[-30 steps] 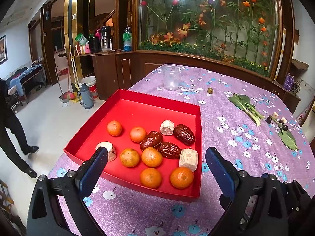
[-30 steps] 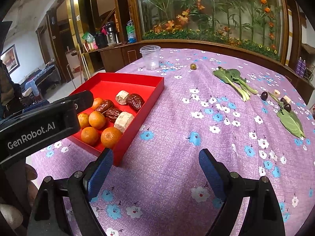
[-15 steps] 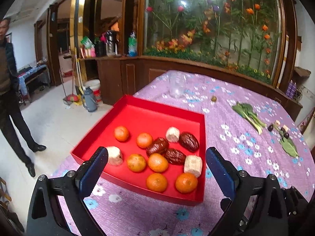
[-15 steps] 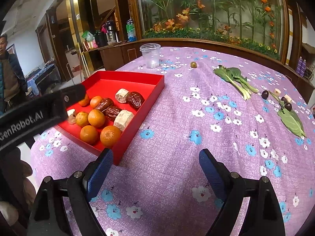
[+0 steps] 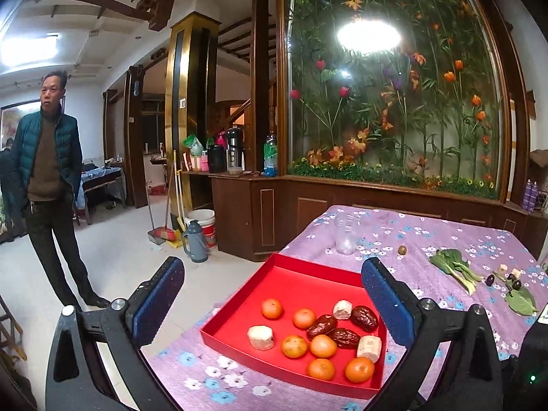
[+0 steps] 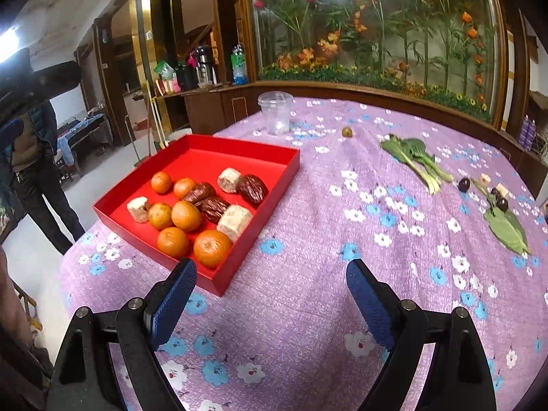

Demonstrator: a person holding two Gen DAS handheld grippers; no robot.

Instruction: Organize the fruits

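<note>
Lifted left gripper [image 5: 272, 279] (fingers wide) overhangs red tray's [image 5: 291, 375] near edge.

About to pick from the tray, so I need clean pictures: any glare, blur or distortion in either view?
Left wrist view: a lamp reflection blows out on the flower-display glass, well above the red tray; the oranges look sharp. Right wrist view: even light, no glare on the tray; fisheye bends the table edge, and the far left is dark and blurred.
</note>
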